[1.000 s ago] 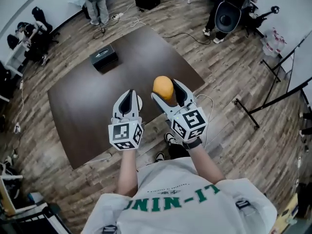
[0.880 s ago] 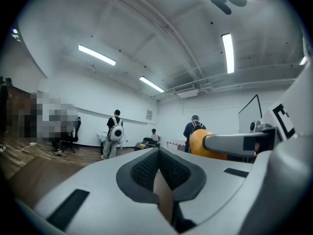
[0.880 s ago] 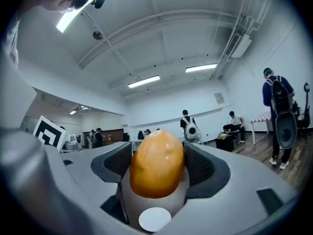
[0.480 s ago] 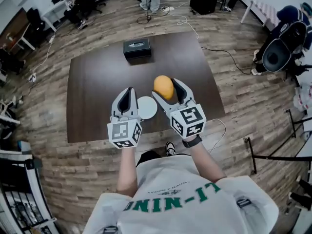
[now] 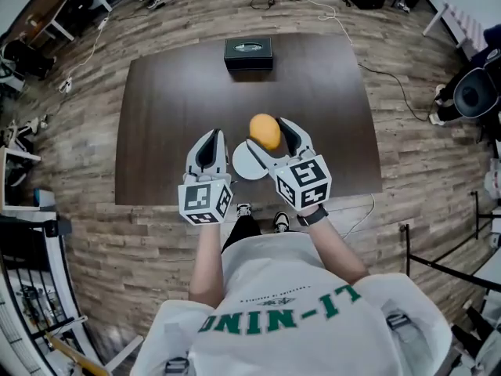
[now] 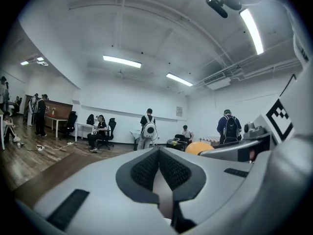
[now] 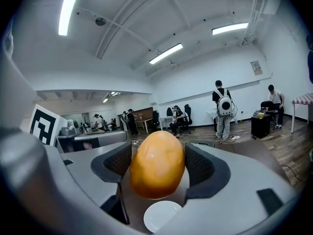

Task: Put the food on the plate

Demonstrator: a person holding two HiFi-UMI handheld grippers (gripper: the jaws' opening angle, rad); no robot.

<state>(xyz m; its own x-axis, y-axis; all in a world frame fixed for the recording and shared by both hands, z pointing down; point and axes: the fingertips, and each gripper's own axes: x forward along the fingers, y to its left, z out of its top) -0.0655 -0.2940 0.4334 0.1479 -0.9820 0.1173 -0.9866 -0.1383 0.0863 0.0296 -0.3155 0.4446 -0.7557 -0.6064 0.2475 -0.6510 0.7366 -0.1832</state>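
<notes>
1. The right gripper (image 5: 270,134) is clenched on a smooth, orange-yellow, egg-shaped food (image 7: 156,164). Its two padded jaws stand wide apart, and each pad presses on one side of the food.
2. The food stands upright between the jaws, with its narrower end up. It is lifted clear of the dark worktop (image 5: 172,100).
3. A small white plate (image 5: 247,163) lies flat on the worktop below this gripper, slightly to its left. In the right gripper view the plate shows under the food, apart from it and with nothing on it.
4. The left gripper (image 6: 159,168) is just to the left of the right one, at about the same height. Its jaws are closed together, pad against pad, with nothing between them.
5. In the head view the plate lies between the two grippers, nearer the right one.
6. A black box (image 5: 248,54) sits well ahead of both grippers, by the worktop's far edge.
</notes>
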